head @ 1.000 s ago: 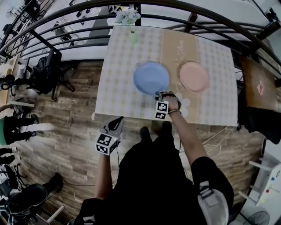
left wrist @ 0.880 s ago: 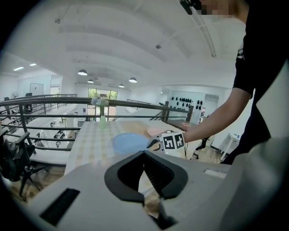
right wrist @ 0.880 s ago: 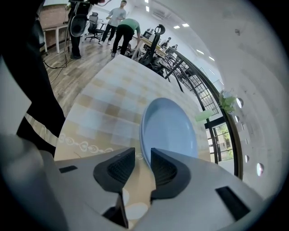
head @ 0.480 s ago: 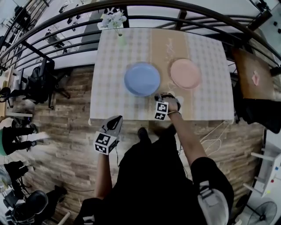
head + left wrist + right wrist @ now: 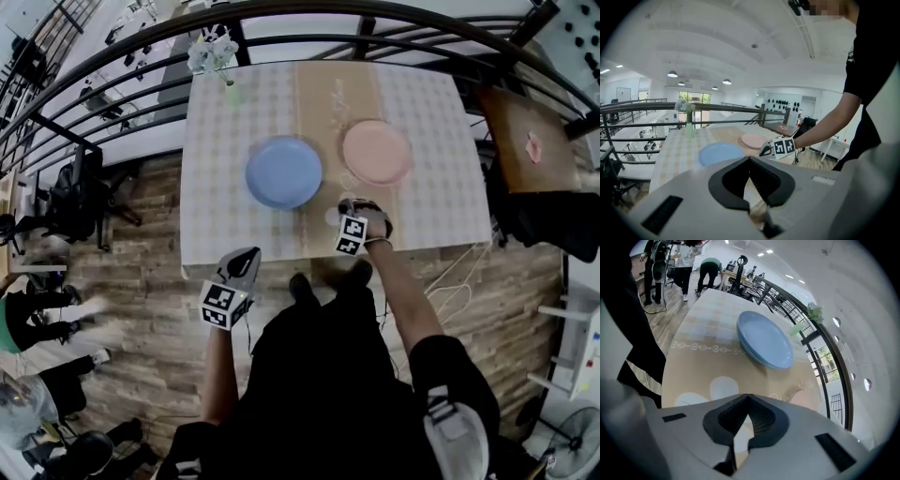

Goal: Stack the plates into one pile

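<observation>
Head view: blue plate [image 5: 284, 172] beyond right tongs [image 5: 345, 207]

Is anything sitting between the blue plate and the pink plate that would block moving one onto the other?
Nothing visible. Only bare table runner lies between the blue plate and the pink plate. The vase stands at the far left corner, well aside. The right claw is near the front edge, shut and empty.
</observation>
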`<state>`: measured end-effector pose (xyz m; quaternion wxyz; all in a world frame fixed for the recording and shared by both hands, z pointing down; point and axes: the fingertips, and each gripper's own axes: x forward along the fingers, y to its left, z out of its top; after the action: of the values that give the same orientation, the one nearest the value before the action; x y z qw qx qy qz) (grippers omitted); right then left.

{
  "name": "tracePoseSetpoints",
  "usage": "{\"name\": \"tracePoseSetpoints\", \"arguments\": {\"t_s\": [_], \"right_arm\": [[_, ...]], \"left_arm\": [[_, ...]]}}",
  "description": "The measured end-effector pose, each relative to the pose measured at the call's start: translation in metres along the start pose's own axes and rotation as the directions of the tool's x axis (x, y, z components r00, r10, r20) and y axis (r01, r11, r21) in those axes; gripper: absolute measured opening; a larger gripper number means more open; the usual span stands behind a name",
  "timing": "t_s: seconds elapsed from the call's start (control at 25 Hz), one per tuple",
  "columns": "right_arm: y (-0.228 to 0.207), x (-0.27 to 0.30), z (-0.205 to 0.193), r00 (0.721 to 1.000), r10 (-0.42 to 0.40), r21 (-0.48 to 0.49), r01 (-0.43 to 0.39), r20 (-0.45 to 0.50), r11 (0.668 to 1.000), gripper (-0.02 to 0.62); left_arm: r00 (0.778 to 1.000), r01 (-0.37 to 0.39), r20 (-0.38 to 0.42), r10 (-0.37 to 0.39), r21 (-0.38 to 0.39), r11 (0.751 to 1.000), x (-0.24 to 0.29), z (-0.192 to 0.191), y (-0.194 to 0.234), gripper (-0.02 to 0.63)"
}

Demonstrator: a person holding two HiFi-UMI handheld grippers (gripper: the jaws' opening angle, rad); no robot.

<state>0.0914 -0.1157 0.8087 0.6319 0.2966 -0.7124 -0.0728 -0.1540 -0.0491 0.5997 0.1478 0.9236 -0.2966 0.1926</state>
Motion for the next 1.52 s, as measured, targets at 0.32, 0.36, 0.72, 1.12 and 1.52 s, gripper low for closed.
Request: {"name": "tracePoseSetpoints", "arguments": {"t_s": [0.32, 0.36, 0.72, 1.12, 1.52], "right_arm": [[-0.019, -0.022, -0.061, 0.997, -0.045, 0.058, 0.048, -0.056, 0.997, 0.0], [-0.022, -0.024, -0.07, 0.997, -0.05, 0.064, 0.054, -0.063, 0.996, 0.0], [-0.037, -0.029, -0.115, 0.996, -0.039, 0.074, 0.046, -0.082, 0.996, 0.0], [-0.067, -0.012, -0.144, 0.998, -0.04, 0.014, 0.041, -0.051, 0.999, 0.005], [-0.07, 0.003, -0.146, 1.0, -0.011, -0.055, 0.011, 0.001, 0.998, 0.034]], "left_arm": [[0.997, 0.074, -0.018, -0.073, 0.028, 0.997, 0.032, 0.014, -0.019, 0.001], [0.997, 0.082, -0.017, -0.082, 0.03, 0.996, 0.037, 0.017, -0.022, 0.0], [0.995, 0.094, -0.018, -0.093, 0.039, 0.995, 0.071, 0.037, -0.046, 0.001], [0.999, 0.03, -0.012, -0.03, -0.001, 1.0, 0.102, 0.046, -0.071, 0.0], [0.999, -0.03, -0.014, 0.029, -0.027, 0.999, 0.119, 0.049, -0.086, 0.0]]}}
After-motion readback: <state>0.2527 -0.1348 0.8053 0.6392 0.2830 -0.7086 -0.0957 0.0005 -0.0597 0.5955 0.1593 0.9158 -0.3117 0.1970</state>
